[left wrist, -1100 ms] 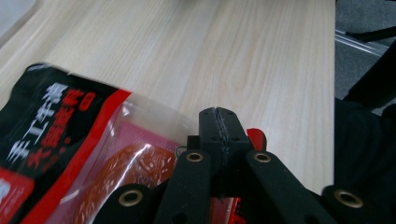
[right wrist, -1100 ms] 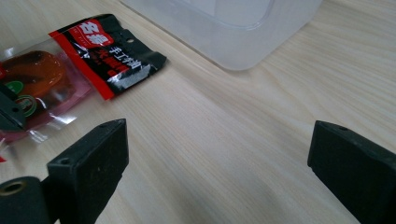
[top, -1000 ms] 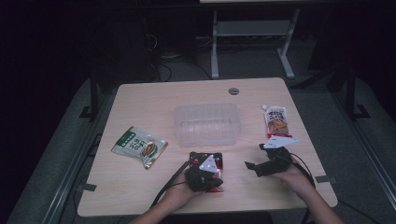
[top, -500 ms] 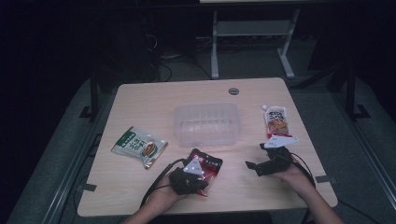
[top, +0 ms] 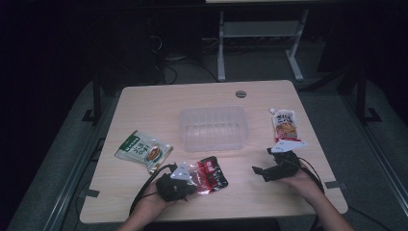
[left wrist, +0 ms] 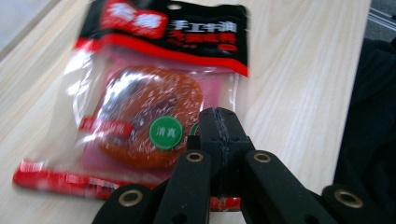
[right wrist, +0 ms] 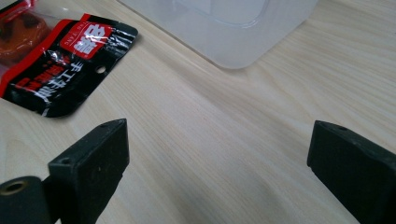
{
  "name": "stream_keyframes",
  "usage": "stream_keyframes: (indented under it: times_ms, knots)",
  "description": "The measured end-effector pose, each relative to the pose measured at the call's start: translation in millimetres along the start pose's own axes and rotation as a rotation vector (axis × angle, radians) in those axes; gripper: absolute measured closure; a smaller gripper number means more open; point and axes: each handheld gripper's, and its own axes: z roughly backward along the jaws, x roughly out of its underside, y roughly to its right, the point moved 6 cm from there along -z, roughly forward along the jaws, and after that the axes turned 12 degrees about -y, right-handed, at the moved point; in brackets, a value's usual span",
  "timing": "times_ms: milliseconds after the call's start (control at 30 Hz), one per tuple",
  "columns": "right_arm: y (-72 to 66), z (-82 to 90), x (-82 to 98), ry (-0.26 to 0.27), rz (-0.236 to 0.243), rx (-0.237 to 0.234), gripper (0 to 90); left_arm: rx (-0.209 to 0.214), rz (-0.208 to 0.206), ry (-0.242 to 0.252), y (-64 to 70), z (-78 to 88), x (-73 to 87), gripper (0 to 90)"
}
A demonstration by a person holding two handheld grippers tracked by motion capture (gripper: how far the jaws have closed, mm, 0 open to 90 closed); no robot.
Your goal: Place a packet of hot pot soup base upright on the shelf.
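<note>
Red snack packet (top: 208, 174) lies flat on the table (top: 144, 96) near its front edge, long axis pointing away from the left tongs (left wrist: 219, 128), which are shut at its near end, apparently pinching it; right tongs (right wrist: 215, 154) wide open, empty, farther off.

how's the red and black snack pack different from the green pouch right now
The red and black snack pack has a clear window showing an orange-brown piece inside; the green pouch looks printed all over. The snack pack lies at the left gripper, whose jaws are shut over its lower edge; the green pouch lies apart, untouched, farther left. Both lie flat on the table, outside the clear container.
</note>
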Motion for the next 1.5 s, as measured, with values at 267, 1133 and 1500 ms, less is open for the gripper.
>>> stream_keyframes:
  times_ms: [267, 1133, 1500]
  knots:
    - [-1.1, -0.9, -0.9, -0.005, 0.008, -0.004, 5.1, -0.009, 0.048, 0.053, -10.0, 12.0, 5.5, 89.7]
    - [-4.7, -3.1, -3.9, -0.014, 0.022, -0.022, 5.1, -0.042, 0.156, 0.024, -43.5, 12.9, 24.4, 89.7]
    - [-6.6, 0.0, -4.7, -0.009, 0.029, -0.033, 5.0, -0.024, 0.176, 0.010, -46.3, 7.7, 26.0, 89.7]
